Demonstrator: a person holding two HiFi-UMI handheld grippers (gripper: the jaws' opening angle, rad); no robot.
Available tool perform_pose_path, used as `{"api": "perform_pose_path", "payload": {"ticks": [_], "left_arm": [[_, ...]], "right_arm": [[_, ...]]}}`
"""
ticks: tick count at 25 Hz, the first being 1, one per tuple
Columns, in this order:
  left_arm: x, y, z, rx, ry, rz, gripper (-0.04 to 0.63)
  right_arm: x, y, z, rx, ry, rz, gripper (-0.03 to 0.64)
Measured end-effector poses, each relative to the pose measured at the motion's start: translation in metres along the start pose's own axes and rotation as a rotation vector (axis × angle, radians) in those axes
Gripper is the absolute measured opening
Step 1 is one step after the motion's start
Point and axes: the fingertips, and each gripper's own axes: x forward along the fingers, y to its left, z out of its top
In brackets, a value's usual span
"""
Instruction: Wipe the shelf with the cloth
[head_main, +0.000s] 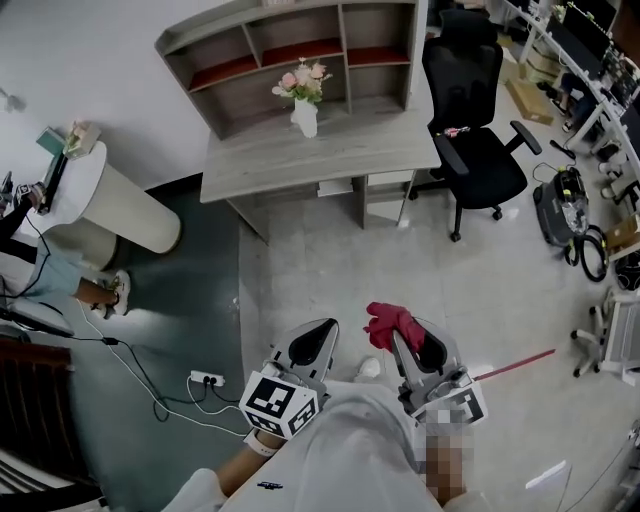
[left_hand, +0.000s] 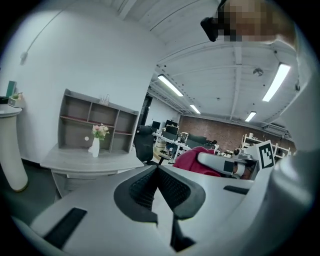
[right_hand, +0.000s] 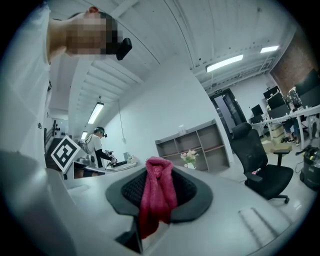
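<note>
My right tongs (right_hand: 159, 165) are clenched on the red cloth (right_hand: 157, 196), whose folds cover their tips. My left tongs (left_hand: 157, 172) are pressed together, empty. Both hover well apart from the shelf (head_main: 300, 50) on its table (head_main: 320, 160).

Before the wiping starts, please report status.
Left gripper shut, empty. Right gripper shut on red cloth. Shelf ahead; vase on desk before it.

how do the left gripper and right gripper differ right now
The left gripper has its jaws shut on nothing; the right gripper has its jaws shut on the red cloth. The left gripper's black pads show bare; the right gripper's are partly draped by the cloth. Both point towards the shelf, well short of it.
</note>
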Motion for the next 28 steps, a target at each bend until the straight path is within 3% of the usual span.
{"api": "perform_pose_path", "payload": {"ticks": [6,10,16,28], "left_arm": [[0.022,-0.030,-0.004,-0.014,0.003,0.021,0.006],[0.028,-0.046,0.001,0.019,0.002,0.021,0.006],[0.039,-0.031,-0.001,-0.012,0.019,0.063,0.006],[0.101,0.021,0.027,-0.068,-0.009,-0.016,0.006]], "right_arm": [[-0.017,-0.026,0.005,0.015,0.012,0.040,0.107],[-0.021,-0.044,0.008,0.045,0.017,0.052,0.107],[-0.010,-0.058,0.013,0.063,0.000,0.058,0.107],[0.053,-0.093,0.009,0.116,0.024,-0.029,0.107]]}}
